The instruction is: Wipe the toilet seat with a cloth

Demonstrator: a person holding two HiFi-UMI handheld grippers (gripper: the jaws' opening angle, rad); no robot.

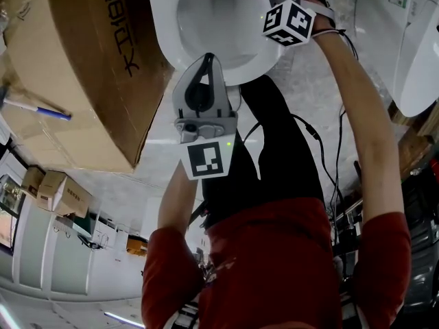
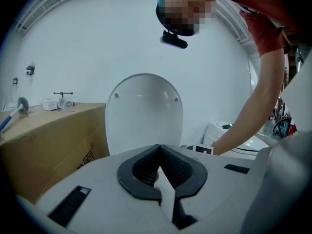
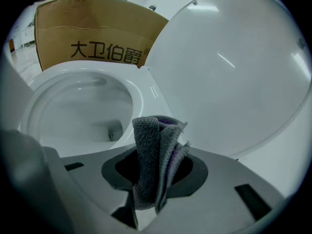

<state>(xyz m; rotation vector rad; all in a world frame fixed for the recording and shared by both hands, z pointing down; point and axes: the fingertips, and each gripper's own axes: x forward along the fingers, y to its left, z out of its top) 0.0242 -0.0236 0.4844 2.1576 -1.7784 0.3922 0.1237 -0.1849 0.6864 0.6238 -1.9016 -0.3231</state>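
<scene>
While the head view cuts the tips of the right gripper (image 3: 157,177) off at its top edge and shows little more than its marker cube (image 1: 289,22), that gripper's own view shows the jaws clamped on a folded grey cloth (image 3: 155,155) with a purple inner face. The cloth is held over the right part of the toilet rim (image 3: 146,89), just beside the raised lid (image 3: 234,67); whether it touches the porcelain cannot be told. The left gripper (image 2: 159,147) has its jaws together with nothing between them. Its own view looks across at the upright lid, and the head view places it over the near edge of the bowl (image 1: 199,12). Close against the toilet's left side stands a large cardboard box (image 1: 75,60); the left gripper view shows a blue-handled tool (image 2: 10,115) and small metal fittings (image 2: 61,101) lying on top of it. A second white fixture (image 1: 418,53) stands to the right, and cables (image 1: 317,137) trail over the floor. The person's arm, in a red sleeve (image 1: 384,252), reaches toward the far rim. The box bears 大卫伯爵 in black print, readable in the right gripper view.
</scene>
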